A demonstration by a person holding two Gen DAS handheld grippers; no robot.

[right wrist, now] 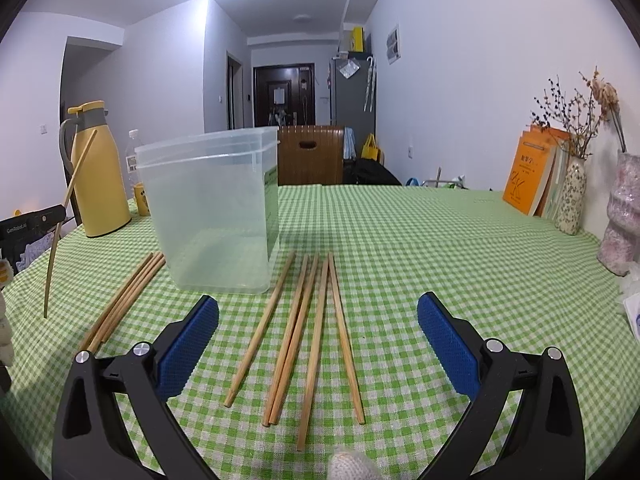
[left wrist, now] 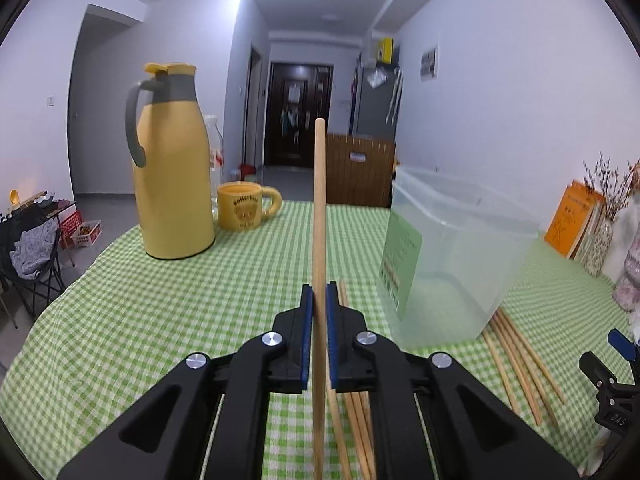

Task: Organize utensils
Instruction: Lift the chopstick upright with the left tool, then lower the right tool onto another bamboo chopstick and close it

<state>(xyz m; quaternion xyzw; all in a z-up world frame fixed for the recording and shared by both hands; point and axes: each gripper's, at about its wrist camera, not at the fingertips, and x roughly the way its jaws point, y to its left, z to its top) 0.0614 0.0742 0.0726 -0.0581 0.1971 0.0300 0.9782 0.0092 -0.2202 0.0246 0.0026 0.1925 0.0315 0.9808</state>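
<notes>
My left gripper (left wrist: 319, 298) is shut on one wooden chopstick (left wrist: 319, 208) and holds it upright above the green checked tablecloth; the right wrist view shows that chopstick (right wrist: 64, 216) at far left. Several loose chopsticks (left wrist: 356, 412) lie under the left gripper. A clear plastic container (right wrist: 216, 208) stands on the cloth, also in the left wrist view (left wrist: 452, 256). My right gripper (right wrist: 318, 312) is open and empty, just above several chopsticks (right wrist: 308, 336) lying in front of the container. More chopsticks (right wrist: 128, 296) lie left of the container.
A yellow thermos jug (left wrist: 172, 164) and a yellow mug (left wrist: 244, 206) stand at the back left. An orange book (right wrist: 528, 172), a vase with dried flowers (right wrist: 572, 196) and a pink wrapped vase (right wrist: 624, 216) stand along the right wall. The table edge (left wrist: 52, 304) curves on the left.
</notes>
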